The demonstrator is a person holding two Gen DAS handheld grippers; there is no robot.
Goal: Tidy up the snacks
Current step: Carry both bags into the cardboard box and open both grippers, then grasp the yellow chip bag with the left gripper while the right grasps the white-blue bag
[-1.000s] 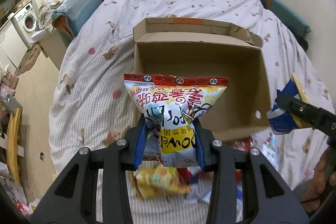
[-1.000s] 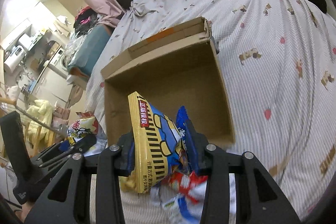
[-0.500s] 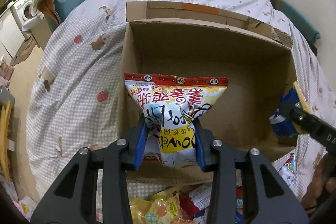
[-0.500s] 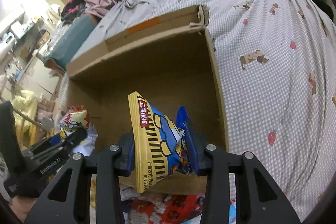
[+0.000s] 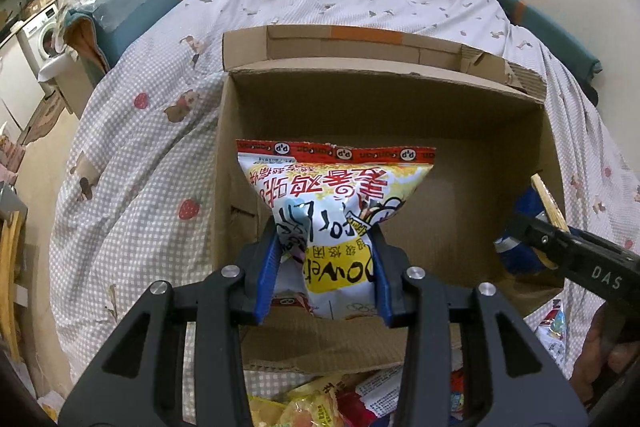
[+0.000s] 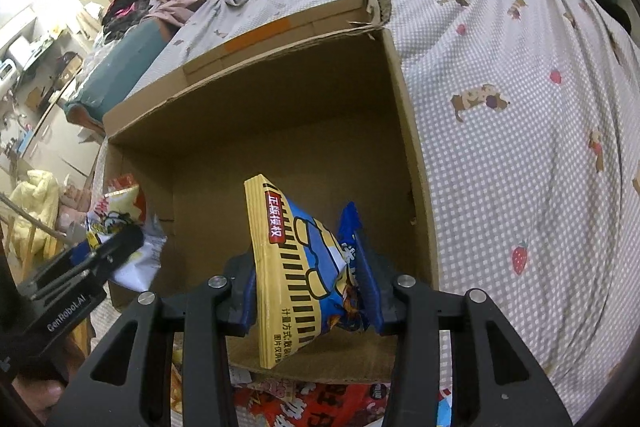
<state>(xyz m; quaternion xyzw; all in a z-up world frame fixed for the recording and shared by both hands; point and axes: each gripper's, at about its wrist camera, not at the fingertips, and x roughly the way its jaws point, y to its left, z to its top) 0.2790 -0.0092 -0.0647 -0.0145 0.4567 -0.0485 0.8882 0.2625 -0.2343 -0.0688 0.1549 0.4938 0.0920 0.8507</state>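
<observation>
An open cardboard box (image 5: pixel 384 99) lies on the bed, and it also shows in the right wrist view (image 6: pixel 280 115). My left gripper (image 5: pixel 326 259) is shut on a white, yellow and red snack bag (image 5: pixel 336 195), held over the box's left half. My right gripper (image 6: pixel 312 287) is shut on a blue and yellow snack bag (image 6: pixel 296 259), held over the box's right half. Each gripper shows in the other's view: the right one (image 5: pixel 532 231) at the box's right wall, the left one (image 6: pixel 116 247) at its left wall. The box floor in view is bare.
A pile of loose snack packets (image 5: pixel 340 399) lies on the bed in front of the box, also in the right wrist view (image 6: pixel 320 403). The checked bedsheet (image 6: pixel 520 147) surrounds the box. The bed edge drops to the floor at left (image 5: pixel 36 187).
Both grippers have moved forward with their bags, from above the snack pile to over the box opening. The box now fills both views.
</observation>
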